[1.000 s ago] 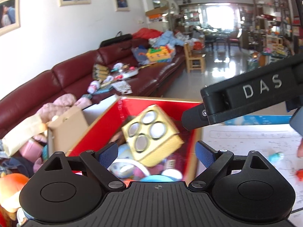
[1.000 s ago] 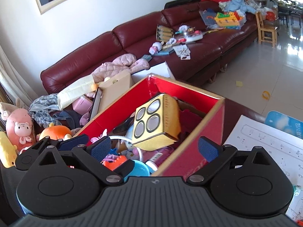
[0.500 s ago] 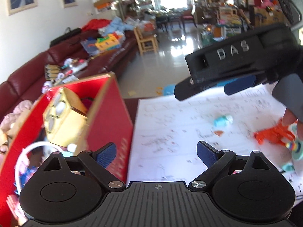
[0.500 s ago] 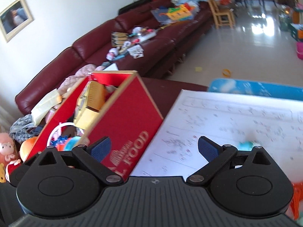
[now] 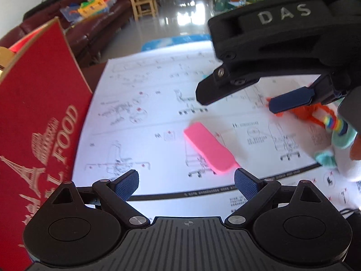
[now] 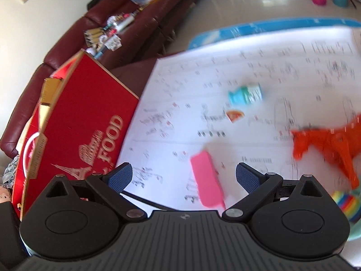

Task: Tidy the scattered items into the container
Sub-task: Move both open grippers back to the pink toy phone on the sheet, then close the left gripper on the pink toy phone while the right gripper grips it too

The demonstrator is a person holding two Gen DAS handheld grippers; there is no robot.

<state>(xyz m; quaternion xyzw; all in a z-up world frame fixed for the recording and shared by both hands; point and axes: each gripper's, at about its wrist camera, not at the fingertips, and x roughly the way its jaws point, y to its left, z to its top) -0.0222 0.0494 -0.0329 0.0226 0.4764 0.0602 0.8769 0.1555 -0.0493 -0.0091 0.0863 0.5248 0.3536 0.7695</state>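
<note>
A red cardboard box [image 5: 40, 122] marked FOOD stands at the left; it also shows in the right wrist view [image 6: 85, 122], with toys inside. A flat pink piece [image 5: 209, 149] lies on the white printed sheet [image 5: 146, 103] just ahead of my open, empty left gripper [image 5: 186, 184]. In the right wrist view the pink piece [image 6: 206, 178] lies between the open fingers of my right gripper [image 6: 183, 177], apart from them. An orange toy animal [image 6: 334, 144], a small teal bottle [image 6: 247, 94] and a rainbow-striped knitted item [image 5: 336, 126] lie further right.
The right gripper's body [image 5: 282, 40] hangs over the sheet in the left wrist view. A small orange wedge [image 6: 234, 115] lies by the bottle. A dark red sofa [image 6: 126, 36] with clutter stands behind the table. A blue mat [image 6: 259, 29] lies at the sheet's far edge.
Both grippers have swung right, away from the red box, and down toward the sheet. The pink piece and the orange toy have come into close view.
</note>
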